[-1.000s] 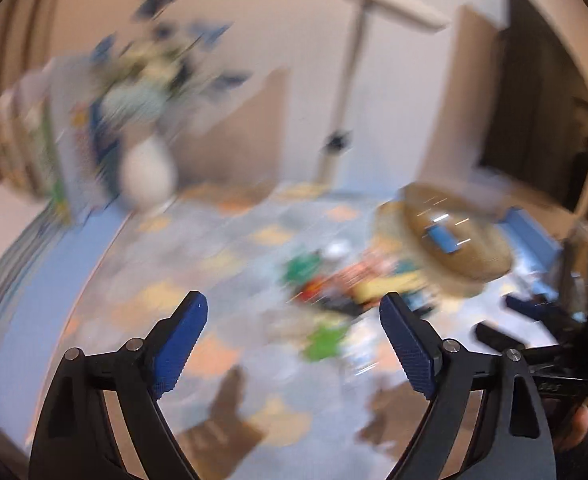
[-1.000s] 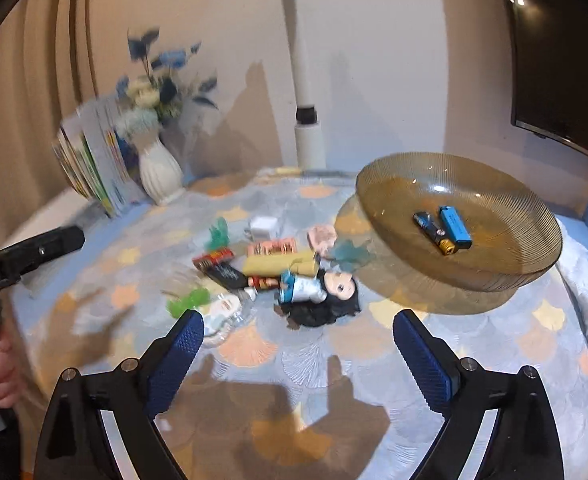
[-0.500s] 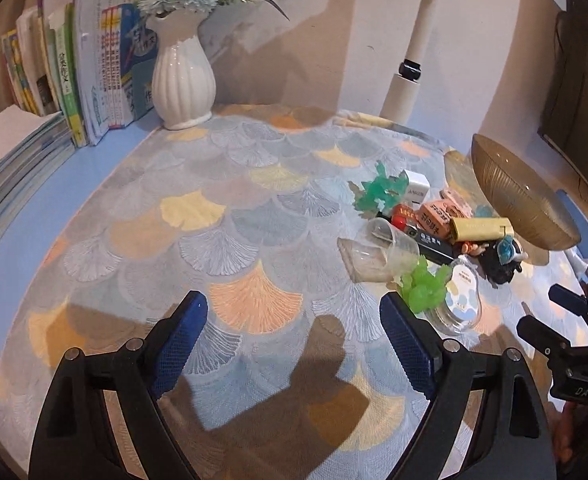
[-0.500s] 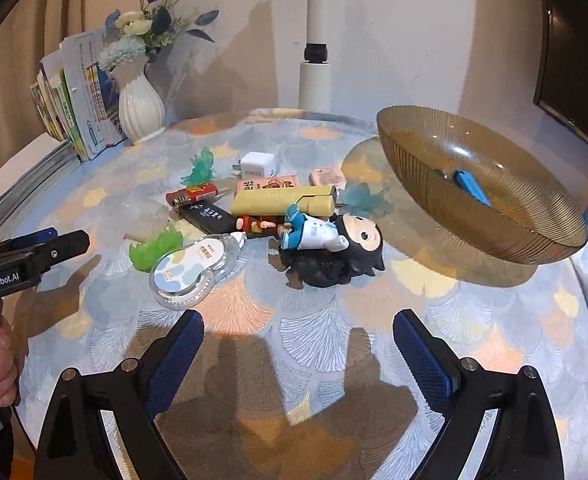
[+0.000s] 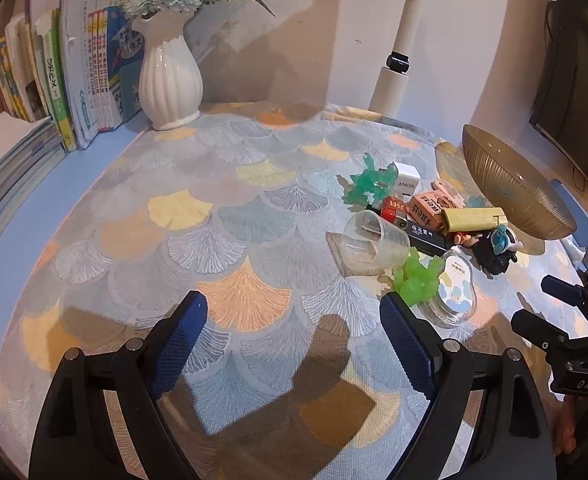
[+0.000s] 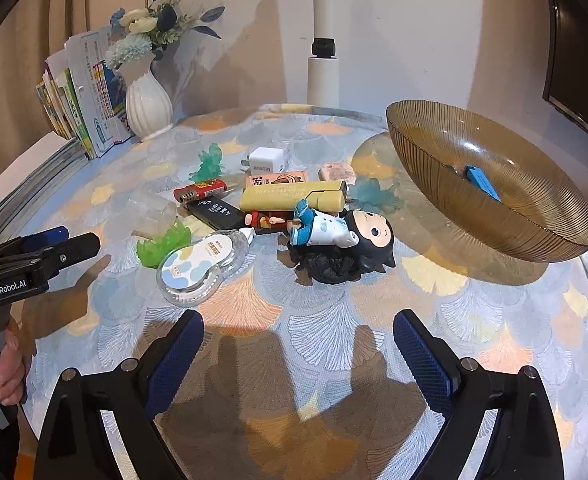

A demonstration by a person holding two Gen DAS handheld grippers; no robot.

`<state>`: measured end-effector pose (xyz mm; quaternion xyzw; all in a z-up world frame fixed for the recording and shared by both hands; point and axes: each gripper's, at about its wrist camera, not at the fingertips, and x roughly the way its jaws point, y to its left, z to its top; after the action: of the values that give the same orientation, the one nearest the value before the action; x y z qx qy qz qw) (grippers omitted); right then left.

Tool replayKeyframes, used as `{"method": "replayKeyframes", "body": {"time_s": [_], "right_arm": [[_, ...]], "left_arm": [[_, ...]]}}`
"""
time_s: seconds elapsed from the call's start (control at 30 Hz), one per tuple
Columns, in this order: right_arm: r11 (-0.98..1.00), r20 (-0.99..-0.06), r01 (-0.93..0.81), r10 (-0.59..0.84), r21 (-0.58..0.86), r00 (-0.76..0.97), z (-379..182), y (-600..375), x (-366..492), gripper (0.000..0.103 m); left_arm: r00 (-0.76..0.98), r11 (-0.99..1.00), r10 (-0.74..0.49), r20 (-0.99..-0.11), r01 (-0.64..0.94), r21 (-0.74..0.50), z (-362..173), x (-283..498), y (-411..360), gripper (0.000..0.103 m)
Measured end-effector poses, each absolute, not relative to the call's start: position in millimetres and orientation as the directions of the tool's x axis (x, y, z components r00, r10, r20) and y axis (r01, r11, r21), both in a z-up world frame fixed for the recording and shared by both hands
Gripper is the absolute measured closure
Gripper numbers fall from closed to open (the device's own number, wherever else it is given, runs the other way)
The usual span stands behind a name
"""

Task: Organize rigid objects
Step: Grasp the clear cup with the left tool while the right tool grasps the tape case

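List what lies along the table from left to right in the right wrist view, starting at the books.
Books → white vase → green crystal toy → tape dispenser → yellow lighter → doll figure → amber glass bowl.

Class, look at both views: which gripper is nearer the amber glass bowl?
Right. The right gripper hovers open just short of the amber glass bowl; the left gripper sits farther off, beyond the clutter.
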<state>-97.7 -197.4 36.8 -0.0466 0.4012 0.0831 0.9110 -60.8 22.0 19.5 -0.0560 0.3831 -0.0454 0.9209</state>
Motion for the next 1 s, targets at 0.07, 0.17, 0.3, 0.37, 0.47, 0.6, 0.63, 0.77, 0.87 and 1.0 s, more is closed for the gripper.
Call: {"method": "replayKeyframes", "body": {"time_s": [0.07,0.17,0.3,0.37,0.47,0.6,0.63,0.77,0.87,1.0], "right_arm": [[0.982,-0.741,-0.186,0.114,-0.014,0.662,36.7,-197.5,-97.2,0.008],[0.983,-0.74,-0.182,0.119,-0.006,0.663,37.1,-199.5,-97.1,0.008],[0.984,-0.75,-0.176,0.118,0.002,0.651,35.7,-199.5,-95.6,0.008],[0.985,-0.751,-0.172,0.116,0.002,0.65,35.4,-199.3,-95.6,0.008],[0.985,-0.747,-0.172,0.121,0.009,0.653,36.3,-199.9,-96.5,0.008],[0.984,-0.747,-0.175,0.134,0.024,0.651,36.2,-202.2,-95.5,0.008],[0.984,-0.749,-0.174,0.136,0.028,0.649,36.0,-202.7,-95.0,0.008],[0.984,-0.751,-0.166,0.153,0.059,0.642,36.4,-206.7,-94.1,0.008],[0.977,-0.748,-0.181,0.203,0.111,0.632,38.9,-208.4,-93.9,0.008],[0.929,-0.771,-0.231,0.369,0.289,0.519,33.2,-190.7,-82.7,0.013]], "left_arm": [[0.701,0.991,-0.124,-0.702,0.045,-0.129,19.4,-60.8,20.0,0.016],[0.703,0.992,-0.119,-0.701,0.052,-0.116,20.1,-61.8,16.9,0.016],[0.705,0.992,-0.122,-0.699,0.061,-0.111,20.5,-62.0,17.0,0.016],[0.701,0.992,-0.122,-0.702,0.059,-0.113,20.3,-61.7,16.9,0.016],[0.701,0.99,-0.132,-0.701,0.063,-0.124,21.0,-61.4,18.9,0.016],[0.699,0.986,-0.159,-0.698,0.074,-0.15,21.4,-61.7,21.5,0.016],[0.696,0.985,-0.164,-0.699,0.075,-0.156,20.9,-61.1,22.3,0.016],[0.677,0.982,-0.18,-0.713,0.08,-0.173,19.2,-58.1,22.4,0.016],[0.601,0.976,-0.218,-0.769,0.133,-0.172,13.9,-49.5,14.7,0.023],[0.577,0.971,-0.232,-0.783,0.185,-0.152,19.3,-30.1,10.5,0.024]]}}
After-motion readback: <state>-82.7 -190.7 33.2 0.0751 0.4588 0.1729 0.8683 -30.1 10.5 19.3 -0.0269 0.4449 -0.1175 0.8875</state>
